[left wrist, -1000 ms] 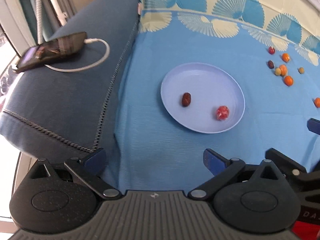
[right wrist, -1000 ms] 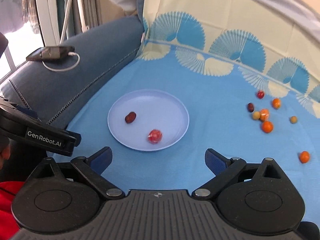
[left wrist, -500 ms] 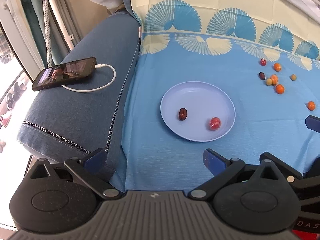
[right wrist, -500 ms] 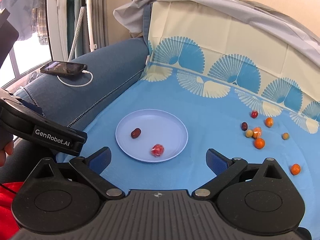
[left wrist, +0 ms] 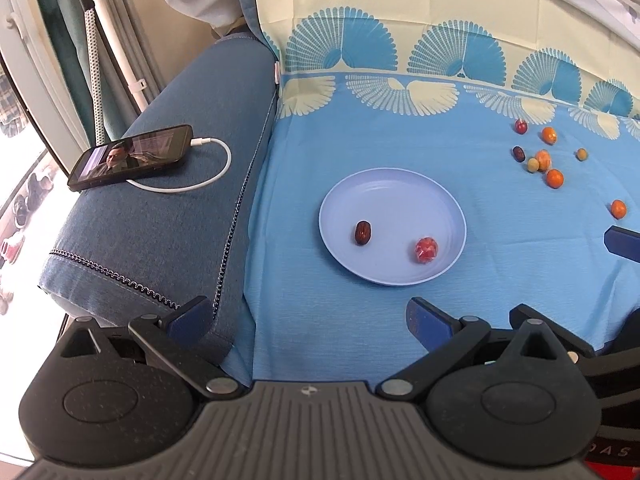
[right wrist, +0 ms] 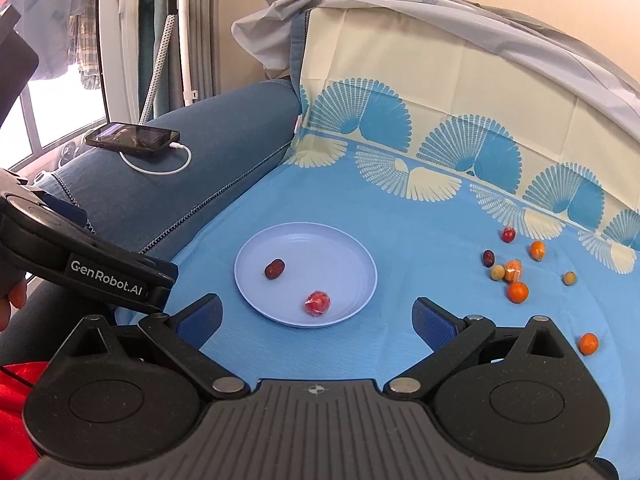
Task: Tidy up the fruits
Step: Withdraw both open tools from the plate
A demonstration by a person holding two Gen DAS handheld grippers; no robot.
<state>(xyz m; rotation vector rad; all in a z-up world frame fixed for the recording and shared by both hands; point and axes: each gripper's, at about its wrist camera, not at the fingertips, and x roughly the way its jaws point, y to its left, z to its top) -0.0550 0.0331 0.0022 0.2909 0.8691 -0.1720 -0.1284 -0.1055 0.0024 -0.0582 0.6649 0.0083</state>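
Left wrist view
Plate: the pale plate (left wrist: 400, 184) lies on the blue cloth (left wrist: 340, 320) covering the sofa seat, with two fruits already in it: a dark date (left wrist: 363, 233) at about 8 o'clock on the plate and a red fruit (left wrist: 426, 249) at about 5 o'clock.
Left to do: eight small fruits sit loose on the cloth at 2 o'clock from the plate, well apart from it; among them an orange one (left wrist: 555, 178) and a lone orange one (left wrist: 618, 209) nearer the edge.
Left hand-held gripper (left wrist: 308, 316): jaws wide, nothing between them, hanging at 6 o'clock from the plate.
Hard to tell: only a blue fingertip of the other tool shows at the right edge.

Right wrist view
Right hand-held gripper (right wrist: 316, 316): jaws spread wide and empty, just short of the plate (right wrist: 352, 256) rim.
Progress: I'd judge it early, two in and most fruit not yet gathered.
Loose fruit: the cluster (right wrist: 513, 271) lies at 3 o'clock from the plate, one stray orange fruit (right wrist: 588, 343) beside the right finger.
Cut off: the left tool's body crosses the left edge, its fingers unseen here.
Aside: a phone (right wrist: 132, 135) charging on the armrest, which is no part of the job.
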